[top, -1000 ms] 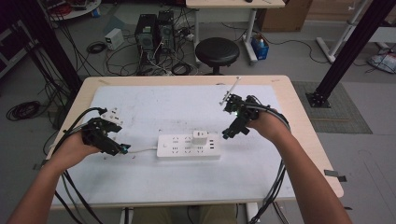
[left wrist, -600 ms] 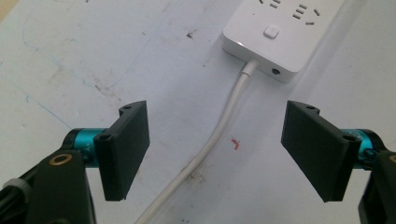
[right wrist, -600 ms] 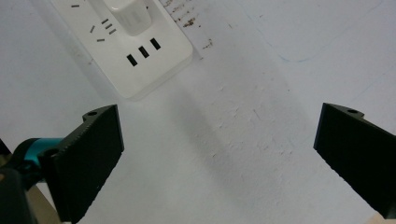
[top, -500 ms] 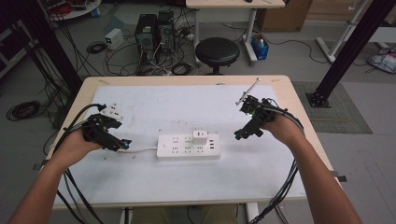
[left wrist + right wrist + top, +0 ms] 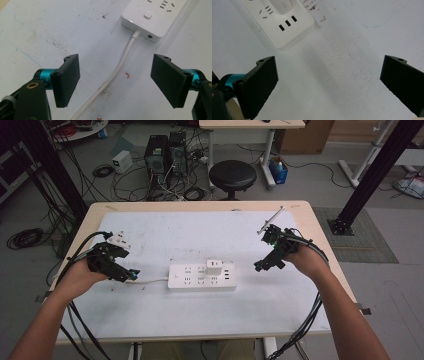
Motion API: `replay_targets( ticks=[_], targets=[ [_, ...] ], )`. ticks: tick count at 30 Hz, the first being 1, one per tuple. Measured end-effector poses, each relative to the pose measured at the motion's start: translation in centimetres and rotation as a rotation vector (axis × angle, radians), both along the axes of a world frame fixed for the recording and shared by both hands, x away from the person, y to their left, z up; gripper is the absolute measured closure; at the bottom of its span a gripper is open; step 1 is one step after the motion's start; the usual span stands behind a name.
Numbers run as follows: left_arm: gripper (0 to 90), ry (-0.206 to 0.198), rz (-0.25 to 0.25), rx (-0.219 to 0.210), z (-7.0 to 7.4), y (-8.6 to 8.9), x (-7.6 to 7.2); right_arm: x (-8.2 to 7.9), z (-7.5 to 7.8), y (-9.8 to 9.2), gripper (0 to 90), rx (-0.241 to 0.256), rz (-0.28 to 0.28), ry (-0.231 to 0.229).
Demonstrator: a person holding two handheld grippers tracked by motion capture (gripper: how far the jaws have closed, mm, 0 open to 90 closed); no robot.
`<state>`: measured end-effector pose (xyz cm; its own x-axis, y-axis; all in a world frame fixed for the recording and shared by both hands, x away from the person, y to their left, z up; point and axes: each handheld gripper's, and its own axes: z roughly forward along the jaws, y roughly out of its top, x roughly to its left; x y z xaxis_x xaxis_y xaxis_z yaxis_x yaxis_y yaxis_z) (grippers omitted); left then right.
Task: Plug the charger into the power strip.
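Now both my claws are released, holding nothing. My left claw (image 5: 115,82) hovers over the cord (image 5: 120,67), left of the strip (image 5: 201,277); my right claw (image 5: 263,264) is right of it. I think the next move is to approach the charger (image 5: 214,267) plugged on the strip's far side.

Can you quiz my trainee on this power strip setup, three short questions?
1. True or false: the left gripper has its jaws shut on the cord.
2. What sits plugged into the power strip? A) white adapter B) black plug C) nothing
3. Which gripper hovers off the strip's end with the three USB ports?

Key: 1 false, its jaws stand open either side of the cord; 2 A, the adapter; 3 the right gripper.
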<state>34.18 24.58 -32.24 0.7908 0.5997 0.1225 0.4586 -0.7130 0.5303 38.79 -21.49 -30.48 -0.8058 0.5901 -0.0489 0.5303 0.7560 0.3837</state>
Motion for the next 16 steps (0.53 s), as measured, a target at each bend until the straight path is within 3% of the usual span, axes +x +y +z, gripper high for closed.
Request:
replay_targets(
  ticks=[16],
  targets=[
    [23.7, -0.002, 0.003, -0.002, -0.1, 0.0, -0.3, -0.8, -0.1, -1.2, 0.9, 0.017, -0.032, -0.006]
  ],
)
